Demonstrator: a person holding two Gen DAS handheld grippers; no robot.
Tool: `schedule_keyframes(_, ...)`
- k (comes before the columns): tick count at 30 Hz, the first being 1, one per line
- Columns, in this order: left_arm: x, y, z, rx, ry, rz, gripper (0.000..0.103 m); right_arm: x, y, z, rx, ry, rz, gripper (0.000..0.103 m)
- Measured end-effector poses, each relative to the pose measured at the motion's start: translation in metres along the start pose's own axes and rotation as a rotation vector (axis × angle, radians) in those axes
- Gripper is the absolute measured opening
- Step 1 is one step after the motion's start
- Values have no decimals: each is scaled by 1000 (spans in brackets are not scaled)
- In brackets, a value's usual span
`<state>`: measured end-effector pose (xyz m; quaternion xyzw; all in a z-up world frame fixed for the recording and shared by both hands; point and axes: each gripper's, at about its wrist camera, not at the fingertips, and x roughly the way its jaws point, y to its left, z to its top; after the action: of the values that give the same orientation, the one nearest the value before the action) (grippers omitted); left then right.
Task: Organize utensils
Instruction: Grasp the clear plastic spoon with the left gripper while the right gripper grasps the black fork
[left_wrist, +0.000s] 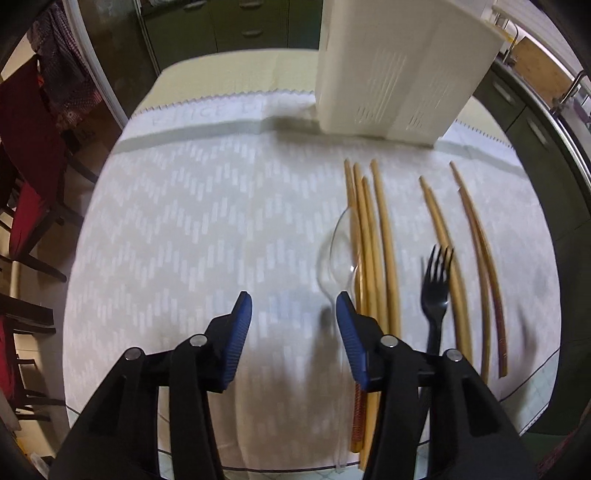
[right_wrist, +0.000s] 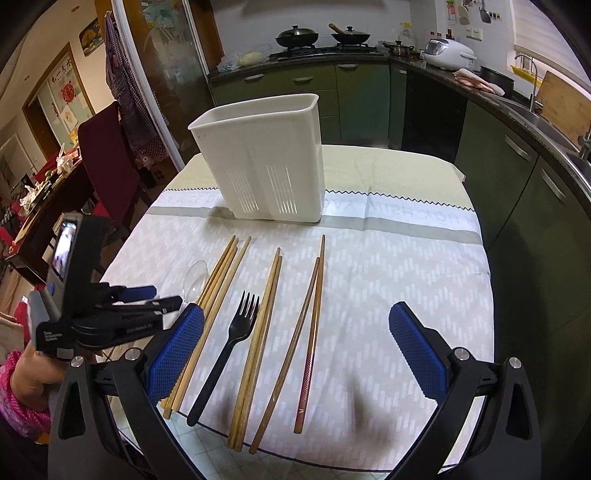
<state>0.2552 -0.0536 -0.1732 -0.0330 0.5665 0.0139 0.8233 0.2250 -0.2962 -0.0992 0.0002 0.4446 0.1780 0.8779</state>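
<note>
A white slotted utensil holder (right_wrist: 271, 158) stands at the back of the table; it also shows in the left wrist view (left_wrist: 399, 70). In front of it lie several wooden chopsticks (right_wrist: 258, 343), a black plastic fork (right_wrist: 231, 343) and a clear plastic spoon (right_wrist: 195, 275). In the left wrist view the spoon (left_wrist: 338, 254) lies just ahead of my right fingertip, beside chopsticks (left_wrist: 373, 240) and the fork (left_wrist: 437, 291). My left gripper (left_wrist: 293, 306) is open and empty above the cloth, left of the spoon; it also shows in the right wrist view (right_wrist: 155, 297). My right gripper (right_wrist: 295, 317) is open and empty above the utensils.
A white patterned cloth (right_wrist: 388, 280) covers the table. Dark red chairs (left_wrist: 29, 166) stand at the left. Green kitchen cabinets (right_wrist: 517, 206) and a counter with pans run along the back and right.
</note>
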Motion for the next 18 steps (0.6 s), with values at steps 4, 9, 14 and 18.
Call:
schedule_keyframes(4, -2, -1, 8, 14, 1, -10, 46, 0, -1, -1, 1, 2, 2, 99)
schedule_keyframes(9, 12, -5, 5, 31, 32, -10, 46, -1, -1, 0, -2, -4, 5, 99)
schedule_keyframes(14, 16, -4, 5, 36, 47, -9, 36, -3, -1, 0, -1, -8, 6, 99)
schedule_keyframes(18, 20, -3, 5, 37, 56, -11, 14, -1, 2, -1, -7, 3, 6, 99)
